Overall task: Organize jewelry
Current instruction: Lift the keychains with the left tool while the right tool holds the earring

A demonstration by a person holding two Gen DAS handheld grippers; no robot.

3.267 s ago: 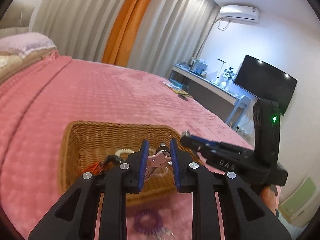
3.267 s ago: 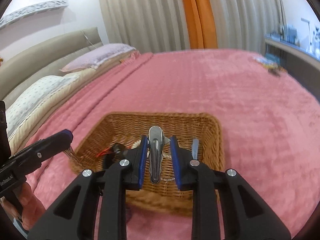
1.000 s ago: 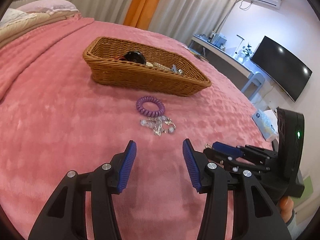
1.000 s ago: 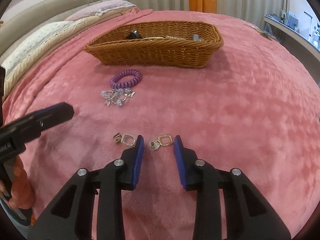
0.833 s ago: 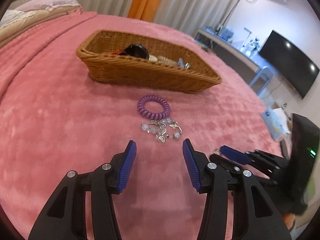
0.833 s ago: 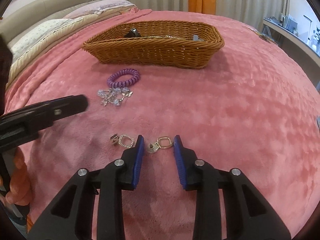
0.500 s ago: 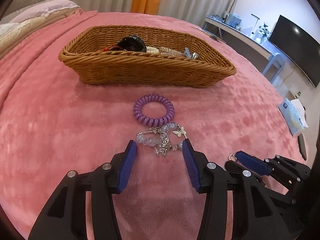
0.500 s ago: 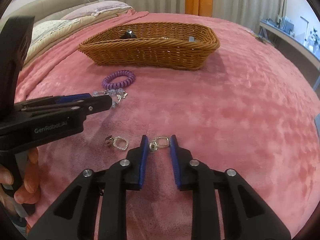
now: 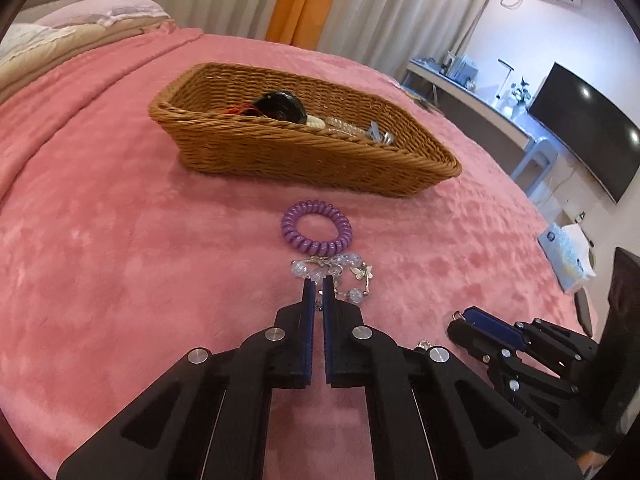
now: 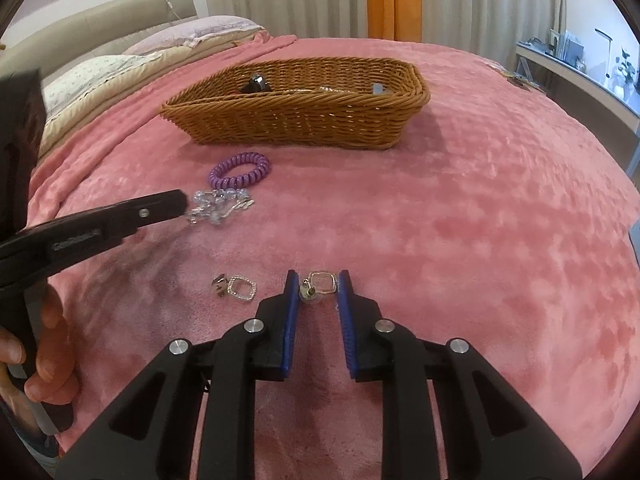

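A wicker basket [image 9: 288,156] [image 10: 304,120] holding several trinkets stands on the pink bedspread. In front of it lie a purple coil hair tie [image 9: 317,232] [image 10: 240,171] and a clear bead bracelet with butterfly charms [image 9: 352,276] [image 10: 222,206]. My left gripper [image 9: 316,282] [image 10: 182,200] is shut on the bracelet's near edge. My right gripper [image 10: 318,280] [image 9: 460,316] is open, its tips either side of a gold square earring [image 10: 316,285]. A second square earring [image 10: 236,288] lies to its left.
Pillows [image 10: 100,76] lie at the head of the bed on the left. A desk [image 9: 472,96], a wall TV [image 9: 584,128] and a tissue pack [image 9: 568,256] are off the bed's right side. Curtains [image 10: 360,0] hang behind.
My left gripper moved forward and shut on the bead bracelet. My right gripper stays open around the gold earring and has edged closer to it.
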